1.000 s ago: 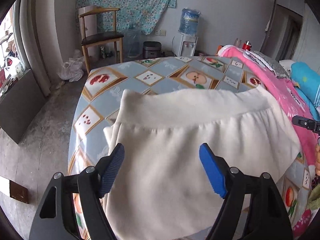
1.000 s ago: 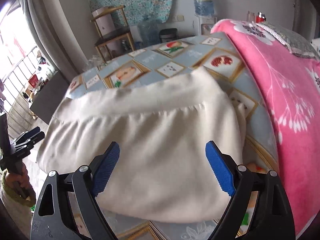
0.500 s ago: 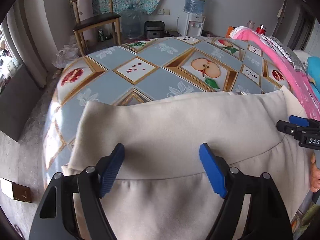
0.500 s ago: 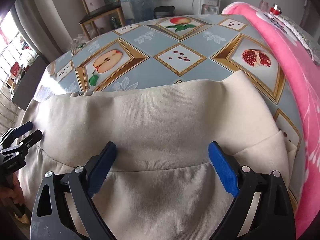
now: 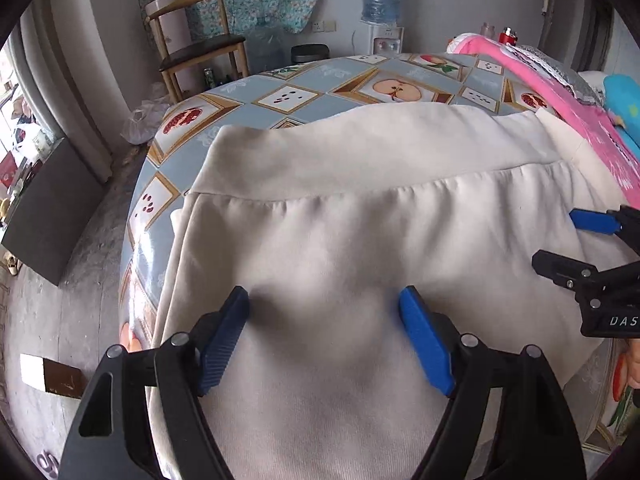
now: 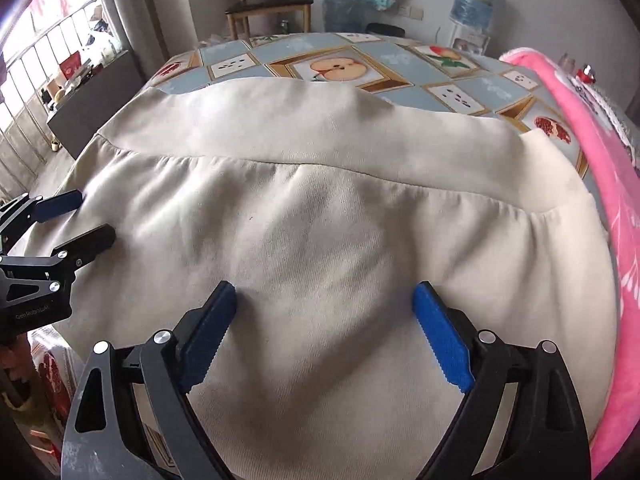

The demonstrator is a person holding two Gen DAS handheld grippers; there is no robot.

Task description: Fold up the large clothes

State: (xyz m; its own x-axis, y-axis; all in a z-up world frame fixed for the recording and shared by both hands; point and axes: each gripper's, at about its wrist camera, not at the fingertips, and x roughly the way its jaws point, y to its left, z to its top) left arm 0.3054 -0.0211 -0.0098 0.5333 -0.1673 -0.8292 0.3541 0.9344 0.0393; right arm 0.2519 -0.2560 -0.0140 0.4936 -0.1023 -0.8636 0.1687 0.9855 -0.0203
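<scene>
A large cream garment (image 5: 360, 240) lies folded on the round table, its wide ribbed hem band (image 5: 340, 156) on the far side. It also fills the right wrist view (image 6: 320, 220). My left gripper (image 5: 324, 300) is open, its blue pads just above the near part of the cloth, holding nothing. My right gripper (image 6: 324, 296) is open too, low over the cloth. The right gripper shows at the right edge of the left wrist view (image 5: 580, 240); the left gripper shows at the left edge of the right wrist view (image 6: 72, 220).
The table (image 5: 304, 96) has a blue fruit-patterned cover. A pink blanket (image 6: 592, 160) lies along the right side. A wooden chair (image 5: 196, 52), a water dispenser (image 5: 382, 8) and a dark box (image 5: 44, 216) stand on the floor beyond and left.
Both grippers drew back from the hem band toward me over the garment and stayed open. The other gripper now shows closer in each view.
</scene>
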